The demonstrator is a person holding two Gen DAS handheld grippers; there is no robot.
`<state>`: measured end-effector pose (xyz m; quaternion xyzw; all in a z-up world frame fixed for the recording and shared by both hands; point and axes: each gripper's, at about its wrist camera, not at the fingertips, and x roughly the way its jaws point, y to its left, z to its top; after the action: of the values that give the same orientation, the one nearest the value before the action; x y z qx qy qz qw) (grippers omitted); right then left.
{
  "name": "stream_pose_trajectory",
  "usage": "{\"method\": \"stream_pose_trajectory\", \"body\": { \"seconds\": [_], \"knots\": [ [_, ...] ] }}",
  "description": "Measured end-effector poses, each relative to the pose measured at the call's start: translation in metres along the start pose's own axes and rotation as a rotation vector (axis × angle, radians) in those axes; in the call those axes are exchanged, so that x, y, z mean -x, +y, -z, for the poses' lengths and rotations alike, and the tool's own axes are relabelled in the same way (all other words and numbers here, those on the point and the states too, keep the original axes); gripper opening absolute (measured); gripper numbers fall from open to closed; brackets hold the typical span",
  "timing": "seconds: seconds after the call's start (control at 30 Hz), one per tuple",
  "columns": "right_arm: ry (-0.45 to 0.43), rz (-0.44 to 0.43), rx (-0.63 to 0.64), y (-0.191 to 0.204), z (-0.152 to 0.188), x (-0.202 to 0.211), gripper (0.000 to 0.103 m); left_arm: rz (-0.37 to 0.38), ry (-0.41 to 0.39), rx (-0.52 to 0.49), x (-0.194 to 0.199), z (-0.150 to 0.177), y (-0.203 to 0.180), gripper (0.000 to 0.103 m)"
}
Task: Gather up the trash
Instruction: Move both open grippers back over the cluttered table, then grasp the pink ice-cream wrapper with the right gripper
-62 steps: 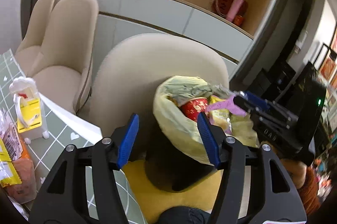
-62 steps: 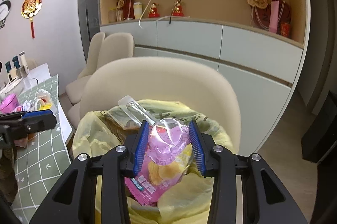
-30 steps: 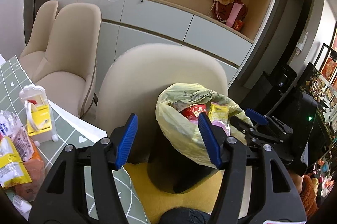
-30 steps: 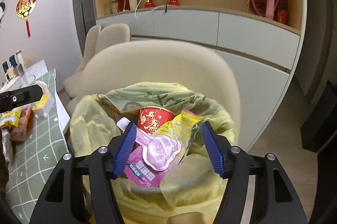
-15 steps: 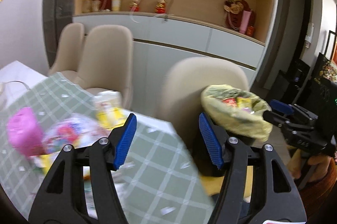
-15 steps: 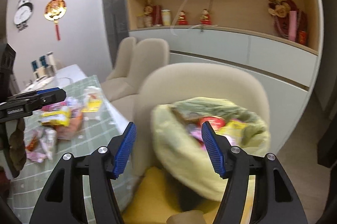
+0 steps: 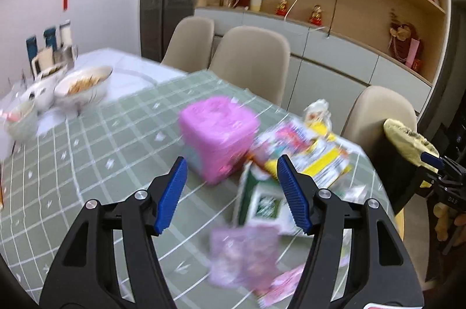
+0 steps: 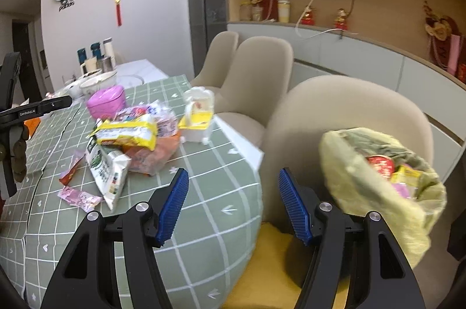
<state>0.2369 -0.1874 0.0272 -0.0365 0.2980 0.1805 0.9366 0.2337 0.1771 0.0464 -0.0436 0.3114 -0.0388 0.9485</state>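
My left gripper point(image 7: 230, 192) stands open above the green checked table, with nothing between its fingers. Just ahead of it lie a pink box point(image 7: 218, 134), a green-and-white packet point(image 7: 262, 201), a yellow packet point(image 7: 314, 160) and a pink wrapper point(image 7: 244, 259), all blurred. My right gripper point(image 8: 233, 204) is open and empty over the gap between the table edge and the bin lined with a yellow bag point(image 8: 364, 178), which holds several wrappers. The trash pile point(image 8: 128, 140) lies to its left on the table.
Beige chairs point(image 8: 256, 70) stand along the table's far side; one is behind the bin. A yellow-and-white carton point(image 8: 198, 120) stands near the table edge. Bowls point(image 7: 81, 85) and bottles sit at the far end. A yellow cushion point(image 8: 271, 265) is below the right gripper.
The right gripper let go of the pink snack bag into the bin. Both grippers then swung left from the bin toward the table; the left one now hangs over the trash pile.
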Motion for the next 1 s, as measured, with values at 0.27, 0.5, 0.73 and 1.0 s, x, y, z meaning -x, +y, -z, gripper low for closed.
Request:
{"method": "stream_pose_trajectory", "body": {
  "seconds": [0.27, 0.5, 0.73, 1.0],
  "knots": [
    [0.083, -0.062, 0.061, 0.042, 0.008, -0.020, 0.061, 0.084, 0.143, -0.099, -0.003, 0.042, -0.003, 0.061],
    [0.147, -0.291, 0.233, 0.123, 0.019, -0.019, 0.061, 0.050, 0.109, 0.007, 0.002, 0.035, 0.018, 0.061],
    [0.184, -0.417, 0.472, 0.204, 0.012, -0.057, 0.061, 0.037, 0.098, 0.093, 0.011, 0.028, 0.044, 0.061],
    [0.313, -0.463, 0.433, 0.195, 0.029, -0.077, 0.034, 0.076, 0.128, 0.113, 0.006, 0.032, 0.051, 0.061]
  ]
}}
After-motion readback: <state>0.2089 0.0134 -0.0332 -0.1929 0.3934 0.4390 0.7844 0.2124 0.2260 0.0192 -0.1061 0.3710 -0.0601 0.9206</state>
